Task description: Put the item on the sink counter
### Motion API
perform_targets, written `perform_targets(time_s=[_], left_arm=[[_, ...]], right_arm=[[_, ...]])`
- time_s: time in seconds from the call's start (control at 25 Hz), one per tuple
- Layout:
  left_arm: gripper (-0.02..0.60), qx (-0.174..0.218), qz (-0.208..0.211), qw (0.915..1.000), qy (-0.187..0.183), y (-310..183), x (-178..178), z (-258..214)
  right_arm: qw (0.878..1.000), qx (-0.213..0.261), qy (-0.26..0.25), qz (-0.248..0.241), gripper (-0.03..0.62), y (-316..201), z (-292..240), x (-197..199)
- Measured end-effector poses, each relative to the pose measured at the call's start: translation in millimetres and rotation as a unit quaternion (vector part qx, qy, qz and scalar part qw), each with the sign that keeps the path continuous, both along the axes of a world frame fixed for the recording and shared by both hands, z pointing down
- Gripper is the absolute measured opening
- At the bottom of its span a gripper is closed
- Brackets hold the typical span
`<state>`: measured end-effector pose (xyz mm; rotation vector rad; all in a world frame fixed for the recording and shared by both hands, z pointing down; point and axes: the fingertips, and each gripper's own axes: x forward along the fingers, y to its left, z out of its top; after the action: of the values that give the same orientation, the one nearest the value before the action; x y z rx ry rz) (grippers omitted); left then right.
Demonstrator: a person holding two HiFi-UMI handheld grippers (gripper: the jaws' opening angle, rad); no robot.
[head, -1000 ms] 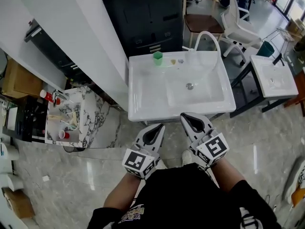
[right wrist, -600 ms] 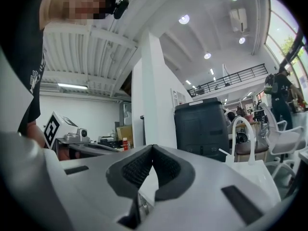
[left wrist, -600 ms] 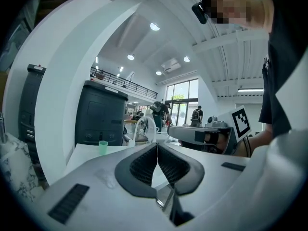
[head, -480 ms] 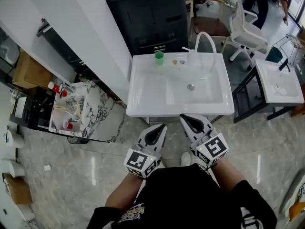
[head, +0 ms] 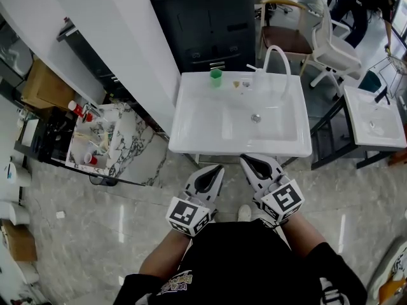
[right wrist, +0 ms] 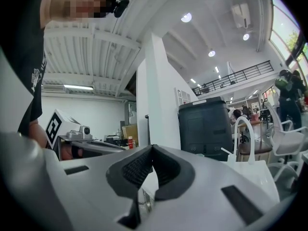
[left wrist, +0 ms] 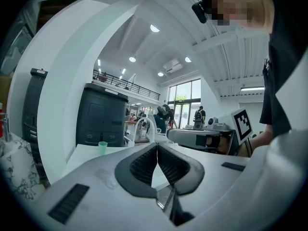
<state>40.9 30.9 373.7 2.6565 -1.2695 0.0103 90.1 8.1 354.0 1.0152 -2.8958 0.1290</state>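
Bright and evenly lit indoors. Lit from round ceiling lamps (left wrist: 154, 28) overhead and from tall windows (left wrist: 185, 97) far back. Pale glare streaks across the polished floor (head: 121, 224) in the head view; white sink (head: 191, 116) close to washed out. Heavily bent by fisheye in both gripper views, with black vignetting at the corners. Soft and out of focus up close there; sharp and crisp in the head view.

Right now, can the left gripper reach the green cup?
Probably not: the left gripper, shut, is short of the sink counter; the green cup stands at its far edge. Nothing blocks the way.
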Motion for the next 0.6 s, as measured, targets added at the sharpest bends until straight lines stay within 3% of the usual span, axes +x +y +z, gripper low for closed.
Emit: perform_targets(time_s=[0.6], left_arm=[[0.017, 0.0, 0.008, 1.0, -0.002, -5.4, -7.6, 2.0]], right_arm=[[1.0, -0.002, -0.003, 0.011, 0.054, -5.5, 5.2, -6.0]])
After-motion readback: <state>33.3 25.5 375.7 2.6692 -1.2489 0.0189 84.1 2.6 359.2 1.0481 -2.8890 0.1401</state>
